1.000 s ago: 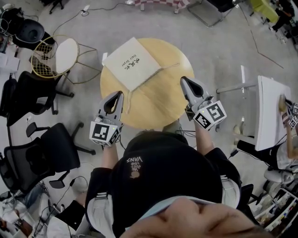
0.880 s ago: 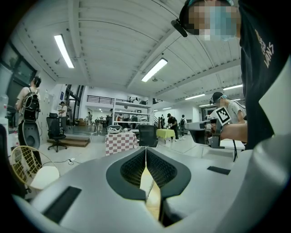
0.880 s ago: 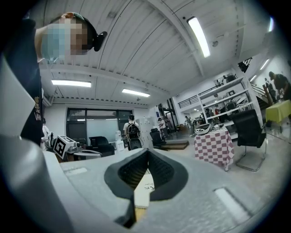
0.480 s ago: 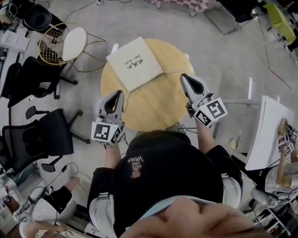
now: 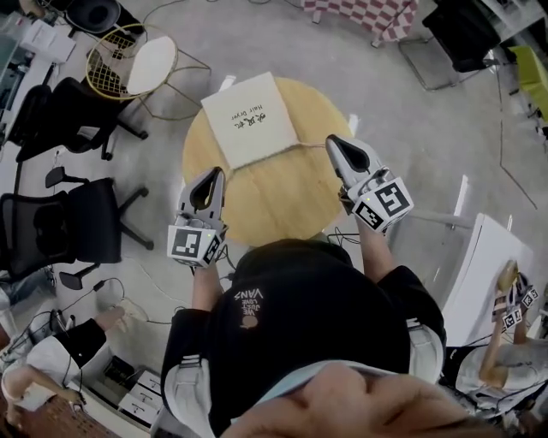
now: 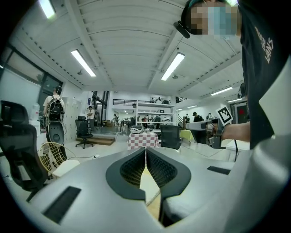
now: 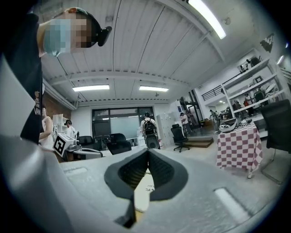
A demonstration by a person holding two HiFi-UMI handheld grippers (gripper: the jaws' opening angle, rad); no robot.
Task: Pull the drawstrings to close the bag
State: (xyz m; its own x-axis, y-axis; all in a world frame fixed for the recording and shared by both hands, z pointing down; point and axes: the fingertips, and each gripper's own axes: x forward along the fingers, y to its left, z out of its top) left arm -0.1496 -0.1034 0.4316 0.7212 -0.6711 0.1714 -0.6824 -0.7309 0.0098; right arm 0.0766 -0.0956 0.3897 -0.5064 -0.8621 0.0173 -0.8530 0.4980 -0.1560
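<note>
A flat white drawstring bag with dark print lies at the far side of the round wooden table. A thin drawstring runs from its near right corner toward my right gripper, which hovers at the table's right edge with its jaws shut. My left gripper is shut too, just off the bag's near left corner. In the left gripper view the gripper shows closed tips with the bag below them. The right gripper looks the same above the bag. No string shows between either pair of jaws.
Black office chairs and a wire chair with a white cushion stand left of the table. A white table is at the right, where another person's hand works. A checkered table is far back.
The whole scene has slid in the head view. Both grippers have swung slightly along the table, the right one now nearer the end of the right drawstring. Both stay shut.
</note>
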